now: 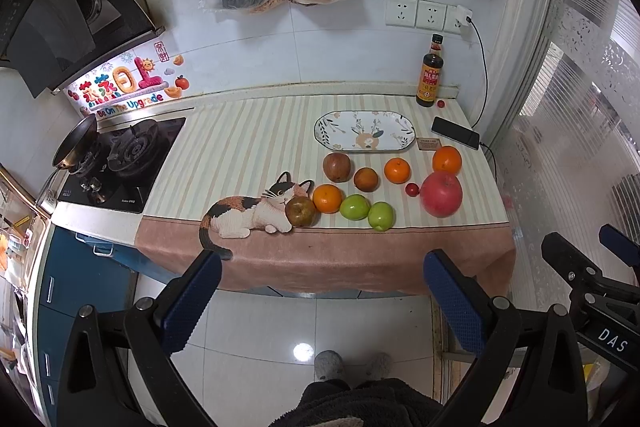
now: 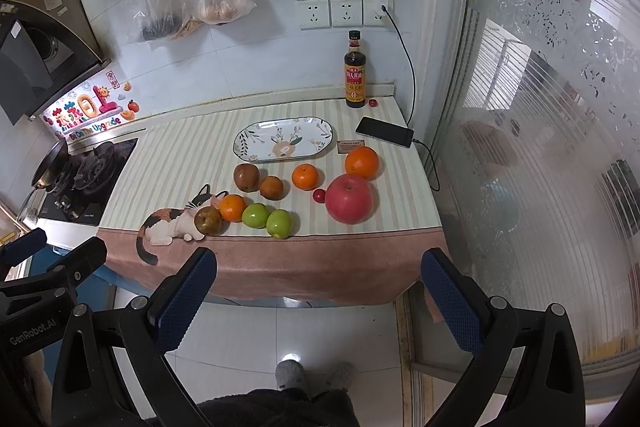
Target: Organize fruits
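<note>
Evidently nothing had been picked up: the left gripper point(image 1: 322, 291) hung over the floor short of the counter edge, its blue pads point(image 1: 192, 301) spread wide and holding nothing. The right gripper point(image 2: 318, 289) was in the same condition, wide apart and empty, also short of the cloth-covered counter point(image 2: 280, 267).

From the right wrist view, the fruit lay loose on the striped cloth at about 12 o'clock from the gripper. Nearest the edge ran a row: a brown pear point(image 2: 208, 221) resting on the cat print point(image 2: 168, 227), an orange point(image 2: 232, 207) touching it, then two green apples point(image 2: 267, 219) side by side. Behind them sat a brownish apple point(image 2: 246, 177) and a darker round fruit point(image 2: 272, 188), with a small orange point(image 2: 305, 177) beside them. Toward 1 o'clock stood the big red apple point(image 2: 349, 199), a cherry tomato point(image 2: 319, 195) just beside it, and a larger orange point(image 2: 361, 163) behind.

The oval patterned plate point(image 2: 256, 141) beyond the fruit held nothing. I judged the task barely begun, with every fruit left to sort, presumably onto that plate.

A phone point(image 2: 385, 131) on its cable and a sauce bottle point(image 2: 355, 75) stood farther back.
</note>
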